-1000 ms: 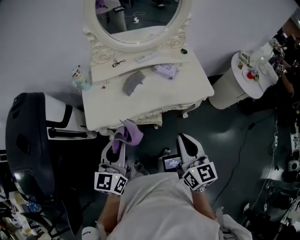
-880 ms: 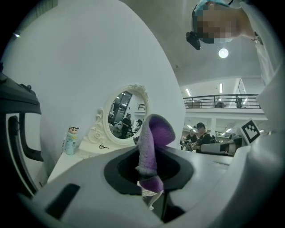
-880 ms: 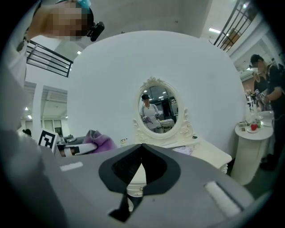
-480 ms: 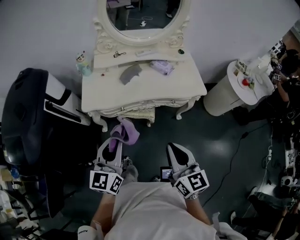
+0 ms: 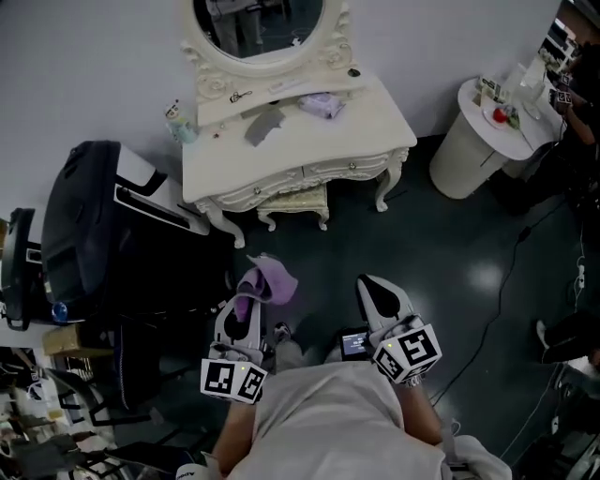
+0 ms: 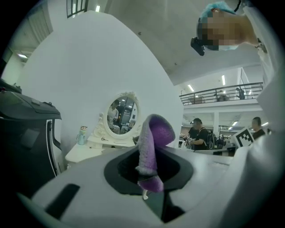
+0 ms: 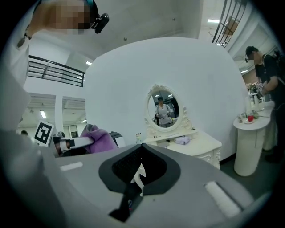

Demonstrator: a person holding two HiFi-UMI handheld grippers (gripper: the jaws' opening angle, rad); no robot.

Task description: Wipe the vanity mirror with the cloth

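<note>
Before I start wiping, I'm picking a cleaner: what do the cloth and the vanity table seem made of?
The cloth: soft purple fabric with a fuzzy nap, probably microfibre or terry; it flops over. The vanity table: cream-white painted finish with carved scrollwork, likely wood or moulded resin; paint hides which.

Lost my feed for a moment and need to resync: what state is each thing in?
left gripper: shut on the purple cloth.
purple cloth: gripped, its free end drooping.
right gripper: shut, empty.
vanity mirror: upright, clear of both grippers.
grey cloth: lying loose on the vanity table.
</note>
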